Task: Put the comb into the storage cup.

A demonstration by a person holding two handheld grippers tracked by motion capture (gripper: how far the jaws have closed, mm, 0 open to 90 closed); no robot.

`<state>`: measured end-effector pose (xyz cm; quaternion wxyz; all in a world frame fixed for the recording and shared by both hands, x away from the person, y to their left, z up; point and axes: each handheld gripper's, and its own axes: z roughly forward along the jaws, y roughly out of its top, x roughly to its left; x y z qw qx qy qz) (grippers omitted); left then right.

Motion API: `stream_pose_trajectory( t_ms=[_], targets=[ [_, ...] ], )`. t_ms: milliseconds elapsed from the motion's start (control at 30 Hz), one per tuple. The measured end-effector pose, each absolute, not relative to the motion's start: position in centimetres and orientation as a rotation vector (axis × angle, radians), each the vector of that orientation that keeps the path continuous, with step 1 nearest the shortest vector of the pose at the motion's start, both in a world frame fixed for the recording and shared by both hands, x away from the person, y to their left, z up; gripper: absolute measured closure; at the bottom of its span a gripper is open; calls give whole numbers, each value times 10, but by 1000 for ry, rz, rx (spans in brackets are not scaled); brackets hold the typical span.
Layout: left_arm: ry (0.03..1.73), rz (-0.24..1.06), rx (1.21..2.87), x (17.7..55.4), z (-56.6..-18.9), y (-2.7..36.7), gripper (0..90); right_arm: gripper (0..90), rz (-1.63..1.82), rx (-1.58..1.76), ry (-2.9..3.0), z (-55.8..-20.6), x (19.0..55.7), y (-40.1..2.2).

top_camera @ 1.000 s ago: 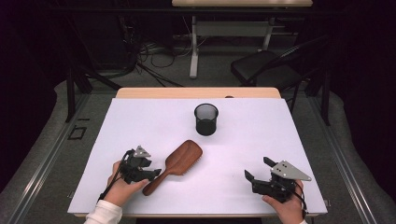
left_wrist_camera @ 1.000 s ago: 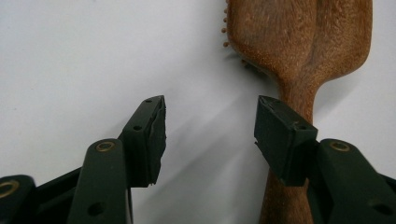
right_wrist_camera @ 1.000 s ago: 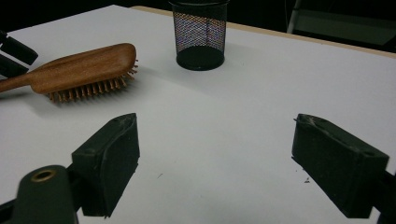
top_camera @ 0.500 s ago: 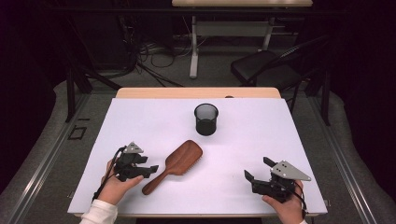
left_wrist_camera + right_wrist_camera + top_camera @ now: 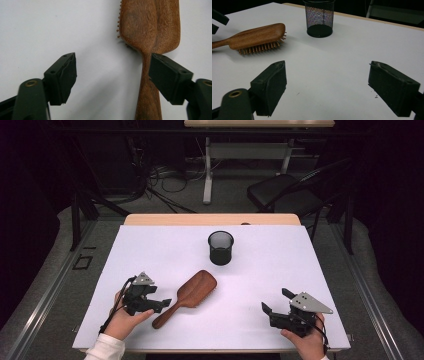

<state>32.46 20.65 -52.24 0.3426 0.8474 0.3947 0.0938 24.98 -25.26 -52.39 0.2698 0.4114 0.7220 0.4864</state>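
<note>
A: While the left gripper (image 5: pixel 159 303) sits at the near left of the white table (image 5: pixel 300 270), how do its jaws stand?

B: Spread, and they have just been opening wider. In the left gripper view the wooden hairbrush (image 5: pixel 150 37) lies bristle-side down ahead of that gripper, its handle running back toward the camera. One jaw sits right at the side of the handle's neck; whether it touches I cannot tell. The other jaw stands well clear over bare table, so the pads do not press on the brush.

A: And seen from above?

B: In the high view the brush (image 5: pixel 187 296) lies slanted just beside the left gripper, handle end nearest the jaw tips, head pointing away from it toward the black mesh cup (image 5: pixel 220 248). The person's left hand (image 5: pixel 125 320) wraps the gripper body, a white sleeve at the wrist.

A: The right gripper (image 5: pixel 274 304)?

B: Also spread, nothing between its jaws. It rests at the near right, well apart from the brush, held in the person's right hand (image 5: pixel 305 342). In the right gripper view the brush (image 5: pixel 254 37) lies ahead and off to the left of its jaws, and the mesh cup (image 5: pixel 319 17) stands upright farther ahead, beyond the brush head.
</note>
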Motion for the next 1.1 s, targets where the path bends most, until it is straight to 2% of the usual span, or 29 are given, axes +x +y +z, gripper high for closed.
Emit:
stream_pose_trajectory(
  t_ms=[167,433,667,900,1100],
  targets=[
    [1040,256,2177,325,-522,208,161,146,1313,1108,1946,-524,250,-252],
    [1053,203,2136,324,-519,209,129,146,1310,1109,1946,-524,250,-252],
    [1063,176,2111,324,-520,209,61,146,1314,1108,1944,-524,250,-252],
    [1043,151,2136,323,-520,208,4,146,1312,1108,1945,-524,250,-252],
    [1032,160,2166,322,-519,205,5,146,1317,1109,1943,-524,250,-252]
  ],
)
